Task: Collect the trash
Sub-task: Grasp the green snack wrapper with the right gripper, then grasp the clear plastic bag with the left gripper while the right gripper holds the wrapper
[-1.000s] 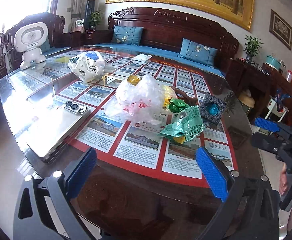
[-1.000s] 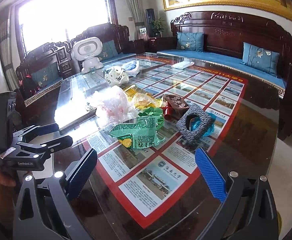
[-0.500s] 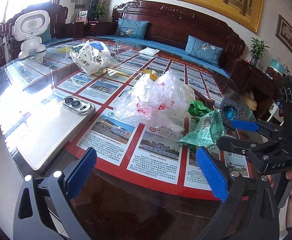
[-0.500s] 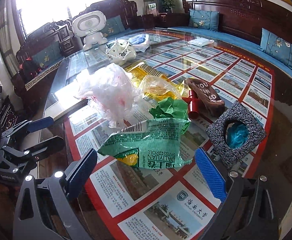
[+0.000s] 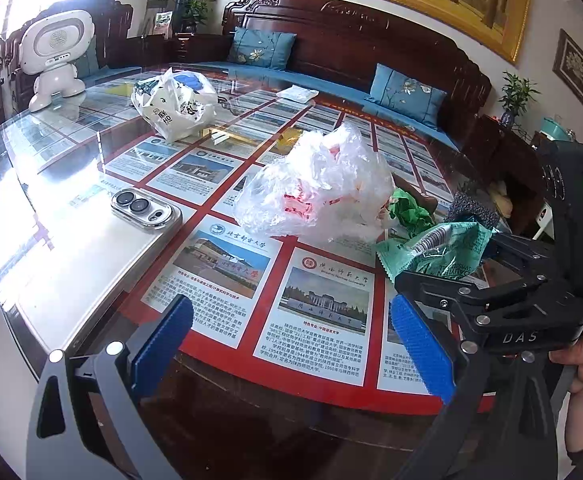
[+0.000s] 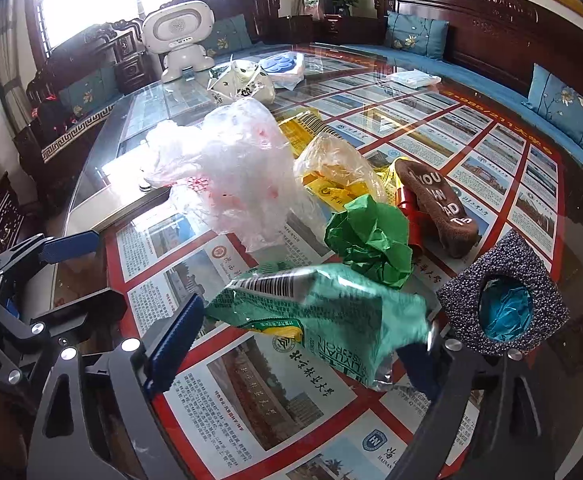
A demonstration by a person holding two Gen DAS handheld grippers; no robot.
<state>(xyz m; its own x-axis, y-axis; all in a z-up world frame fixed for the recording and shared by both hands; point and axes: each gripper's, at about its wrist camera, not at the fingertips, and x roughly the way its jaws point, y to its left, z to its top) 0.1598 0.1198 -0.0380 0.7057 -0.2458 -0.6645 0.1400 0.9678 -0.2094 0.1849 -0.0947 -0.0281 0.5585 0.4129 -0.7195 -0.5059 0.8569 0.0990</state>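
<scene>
at 6 o'clock on the tabletop, right claw closing around wrapper, not yet clamped; left claw apart; next, pinch and lift.

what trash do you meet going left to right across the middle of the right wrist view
clear plastic bag → yellow wrapper → crumpled green paper → brown sock → grey foam block

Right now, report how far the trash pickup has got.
Nothing looks collected yet. The right gripper is closing around the green wrapper, not yet clamped. The left gripper hangs open, empty. Left on the table: clear plastic bag, green paper ball, yellow wrappers, foam block.
</scene>
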